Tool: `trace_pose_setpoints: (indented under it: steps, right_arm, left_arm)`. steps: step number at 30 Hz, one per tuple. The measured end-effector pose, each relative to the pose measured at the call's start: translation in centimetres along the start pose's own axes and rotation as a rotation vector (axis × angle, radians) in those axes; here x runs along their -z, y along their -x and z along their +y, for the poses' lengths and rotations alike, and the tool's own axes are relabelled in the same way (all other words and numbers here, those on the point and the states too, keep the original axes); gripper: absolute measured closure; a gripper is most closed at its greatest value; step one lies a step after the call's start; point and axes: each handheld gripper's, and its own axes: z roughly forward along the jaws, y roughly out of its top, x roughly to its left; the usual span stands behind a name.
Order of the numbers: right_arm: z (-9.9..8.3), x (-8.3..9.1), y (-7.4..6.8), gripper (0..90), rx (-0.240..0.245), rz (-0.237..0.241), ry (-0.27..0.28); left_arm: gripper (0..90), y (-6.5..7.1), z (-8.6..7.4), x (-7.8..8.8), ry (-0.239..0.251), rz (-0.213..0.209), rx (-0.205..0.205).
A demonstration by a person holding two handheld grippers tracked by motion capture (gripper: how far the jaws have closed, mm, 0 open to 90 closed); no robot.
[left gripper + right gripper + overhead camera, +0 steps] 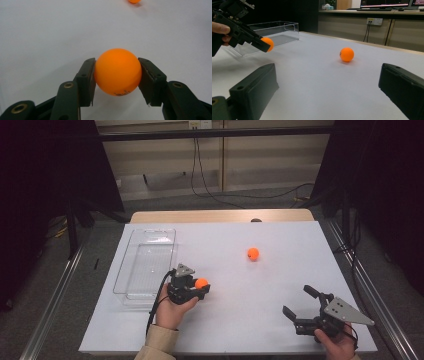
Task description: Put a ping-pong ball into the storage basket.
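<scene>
Across the middle of the high view lies a white table, and we work at its near edge with a claw in each hand. At ten o'clock on the table sits a clear bin, long and shallow, with nothing that we can see inside it.

Next in size are the two claws. Our left gripper is at about seven o'clock, just beside the bin's near right corner, and its jaws are clamped on an orange ball. In the left gripper view the pads press the held ball's two sides, squarely at its widest part, and the ball seems to hang a little above the table. Our right gripper rests at five o'clock, jaws spread wide and empty.

Smallest is a second ball, loose on the table near the centre, at one o'clock from the held one and well apart from both claws.

We judge the pick-up done and the carry to the bin in hand. The next move calls for swinging the left gripper towards ten o'clock, over the bin wall, then opening the jaws.
</scene>
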Motion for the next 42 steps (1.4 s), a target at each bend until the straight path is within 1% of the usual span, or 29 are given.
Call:
trace_pose_setpoints:
  steps: [7,10,12,13,15,19,22,26,32,38,40,42]
  right_arm:
    - [0.0,0.0,0.0,1.4,-0.004,-0.002,0.001]
    - [0.0,0.0,0.0,1.4,-0.005,-0.002,0.001]
    - [0.0,0.0,0.0,1.4,-0.004,-0.002,0.001]
    - [0.0,0.0,0.0,1.4,-0.005,-0.002,0.001]
    - [0.0,0.0,0.0,1.4,-0.005,-0.003,0.001]
    - [0.0,0.1,0.0,1.4,-0.005,-0.003,0.001]
    - [0.0,0.1,0.1,1.4,-0.007,-0.005,0.002]
    - [0.0,0.1,0.1,1.4,-0.005,-0.004,0.002]
    - [0.0,0.1,0.1,1.4,-0.006,-0.004,0.002]
    - [0.0,0.1,0.1,1.4,-0.007,-0.004,0.002]
    - [0.0,0.1,0.1,1.4,-0.006,-0.005,0.003]
    - [0.0,0.1,0.1,1.4,-0.007,-0.006,0.002]
  left_arm:
    - [51.0,0.0,0.1,0.1,-0.004,-0.005,-0.003]
    - [51.1,0.0,0.2,0.2,0.002,-0.006,0.006]
    - [51.0,0.0,0.3,0.3,0.001,-0.006,0.002]
    - [51.0,0.0,0.3,0.3,0.004,-0.006,0.009]
    - [51.0,0.0,0.4,0.4,0.004,-0.006,0.006]
    - [51.0,-0.1,0.5,0.6,0.005,-0.004,0.014]
    - [51.0,-0.2,0.6,0.7,0.010,-0.002,0.008]
    - [51.0,-0.2,0.6,0.9,0.003,-0.002,0.018]
    - [51.0,-0.3,0.8,1.2,-0.005,0.003,0.008]
    - [51.0,-0.4,0.8,1.3,-0.005,0.003,0.020]
    - [51.0,-0.5,0.8,1.5,-0.008,0.002,0.014]
    - [51.0,-0.5,0.9,1.7,-0.006,0.004,0.023]
